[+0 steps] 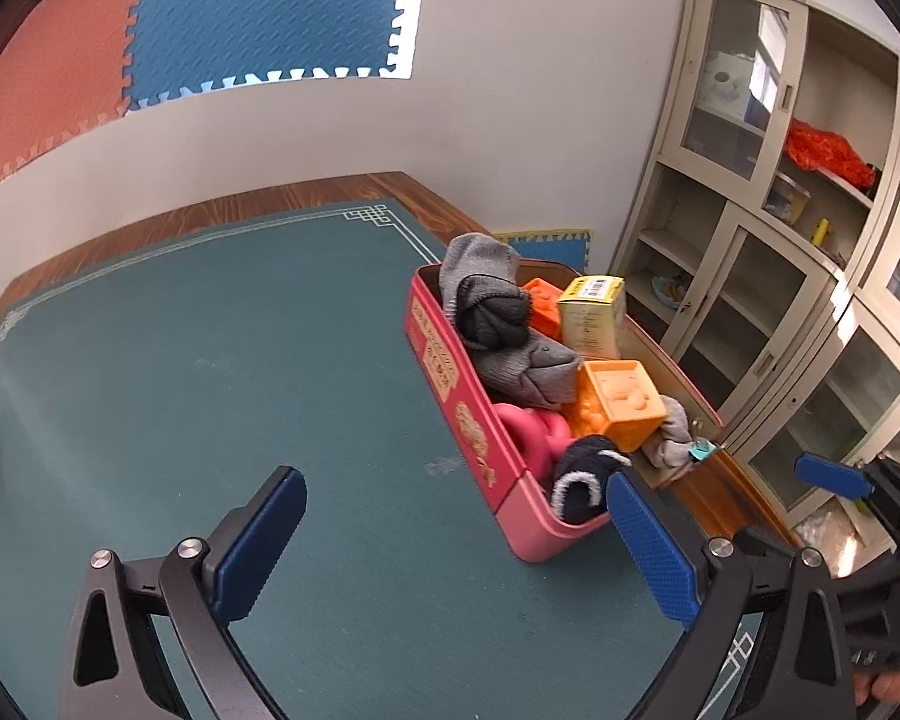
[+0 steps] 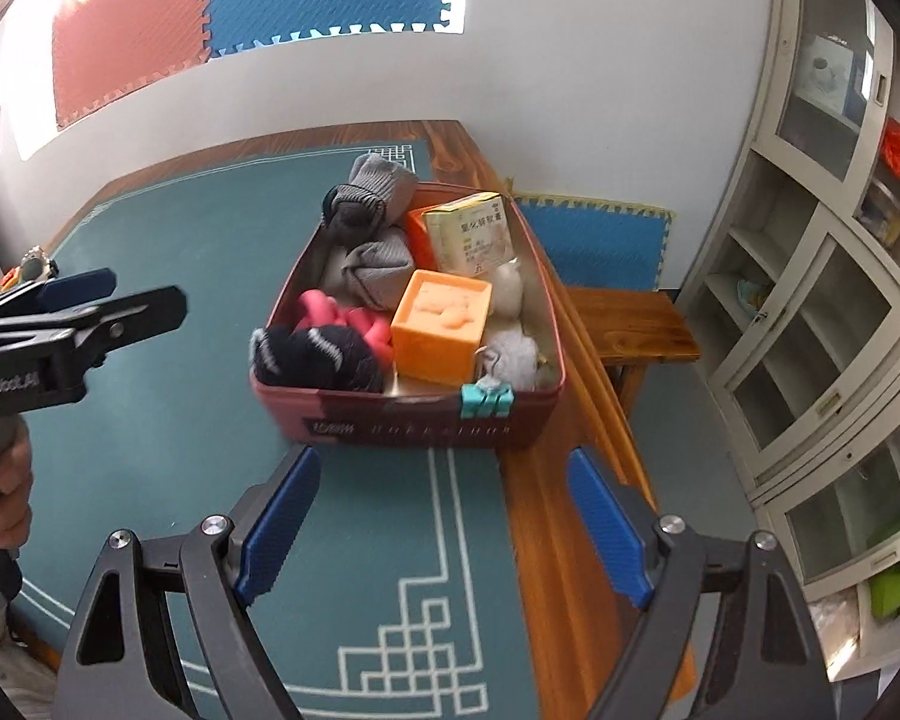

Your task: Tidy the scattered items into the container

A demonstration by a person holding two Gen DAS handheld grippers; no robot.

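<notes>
The red tin [image 2: 426, 426] sits at the tabletop's [image 1: 210, 360] right edge, on the green mat, packed full. Seen from the right tool [image 2: 444, 531], whose two blue pads stand wide apart with nothing between them, the tin lies at twelve o'clock, just past the fingertips. Inside it an orange block [image 2: 441, 327] is near the centre, a yellow-green carton [image 2: 471, 234] stands upright at one o'clock from it, grey socks [image 2: 369, 267] bunch at eleven, a pink piece [image 2: 345, 315] and a navy striped sock [image 2: 318, 357] fill the nine-o'clock corner. A teal clip [image 2: 487, 401] hangs on the near rim (clamped or just resting, I can't tell).

The left tool [image 1: 456, 546] hovers over bare mat, also spread open and empty; from there the tin is at two o'clock, its right pad overlapping the tin's near corner in view. A grey cabinet [image 1: 768, 300] stands beyond.
</notes>
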